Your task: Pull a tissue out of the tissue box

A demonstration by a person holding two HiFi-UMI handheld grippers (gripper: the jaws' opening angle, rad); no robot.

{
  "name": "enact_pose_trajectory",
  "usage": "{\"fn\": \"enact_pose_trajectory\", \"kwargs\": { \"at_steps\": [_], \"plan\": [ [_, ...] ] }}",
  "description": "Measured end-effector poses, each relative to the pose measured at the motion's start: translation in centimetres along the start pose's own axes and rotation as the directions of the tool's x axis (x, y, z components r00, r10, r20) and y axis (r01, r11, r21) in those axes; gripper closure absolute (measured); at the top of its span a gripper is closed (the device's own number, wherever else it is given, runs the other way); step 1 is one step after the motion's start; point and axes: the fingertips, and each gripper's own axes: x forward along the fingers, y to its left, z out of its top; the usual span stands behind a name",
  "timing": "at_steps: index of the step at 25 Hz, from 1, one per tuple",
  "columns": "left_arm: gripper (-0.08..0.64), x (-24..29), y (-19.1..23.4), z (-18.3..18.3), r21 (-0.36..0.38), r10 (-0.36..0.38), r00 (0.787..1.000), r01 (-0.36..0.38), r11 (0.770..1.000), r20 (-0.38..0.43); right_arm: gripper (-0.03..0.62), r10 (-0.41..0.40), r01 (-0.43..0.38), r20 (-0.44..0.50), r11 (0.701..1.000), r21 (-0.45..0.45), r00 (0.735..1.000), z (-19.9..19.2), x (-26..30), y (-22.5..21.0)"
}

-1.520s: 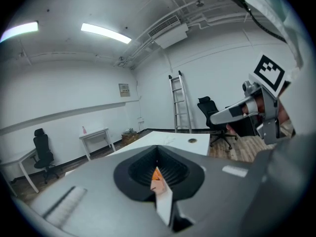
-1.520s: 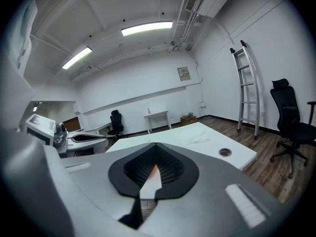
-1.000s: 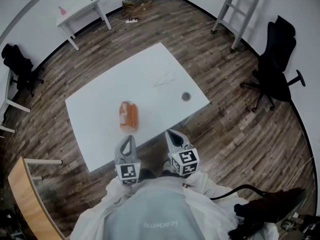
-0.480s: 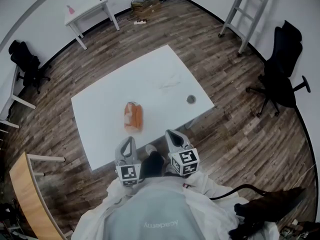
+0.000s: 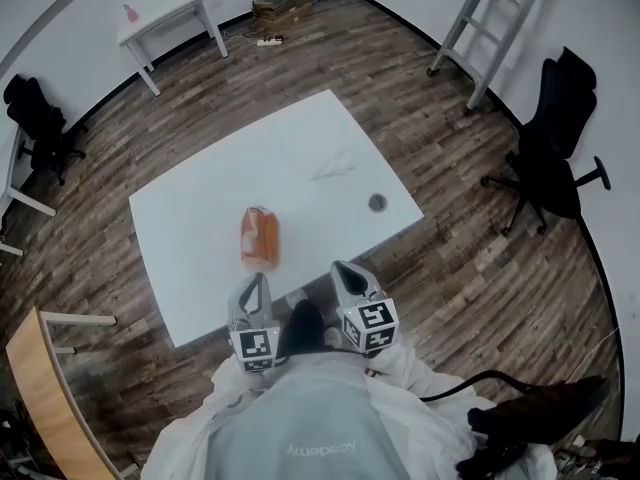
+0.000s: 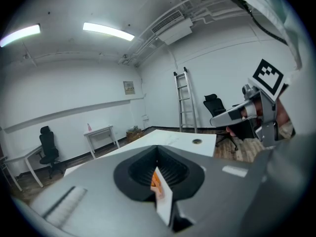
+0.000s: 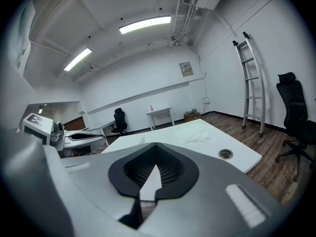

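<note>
— Starting at the far left, what stands there?
— A black chair (image 5: 35, 118) by the wall, with a small white table (image 5: 165, 18) further back. Then comes the big white table (image 5: 190, 258).
— Where is the tissue box?
— The orange tissue box (image 5: 259, 237) lies on the near left part of the big table. It is just ahead of the left gripper (image 5: 254, 280) and apart from it.
— And that gripper's jaws?
— Pressed together at the tips, nothing between them. In the left gripper view a sliver of the box's orange shows through the gap behind the tips.
— The right gripper?
— The right gripper (image 5: 341, 266) hangs at the table's near edge, its jaws also closed tip to tip and empty. A dark shoe (image 5: 304, 323) shows between the two grippers.
— Further right?
— A crumpled white sheet (image 5: 333, 168) lies mid-table, then a round hole (image 5: 377, 203) near the right edge. Off the table, a ladder (image 5: 475, 23) leans on the wall and a black office chair (image 5: 555, 138) stands on the wood floor
</note>
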Motion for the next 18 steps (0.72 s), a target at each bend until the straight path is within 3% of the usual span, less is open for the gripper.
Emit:
{"fn": "enact_pose_trajectory", "kwargs": {
  "at_steps": [10, 18],
  "plan": [
    [0.560, 2.6, 3.4, -0.4, -0.017, 0.044, 0.999, -0.044, 0.999, -0.029, 0.592, 0.042, -0.043, -0.055, 0.999, -0.013, 0.998, 0.6, 4.6, 0.3],
    [0.560, 5.1, 8.7, -1.3, -0.067, 0.152, 0.985, -0.158, 0.985, -0.081, 0.592, 0.085, -0.090, -0.104, 0.995, -0.041, 0.991, 2.1, 9.6, 1.0]
  ]
}}
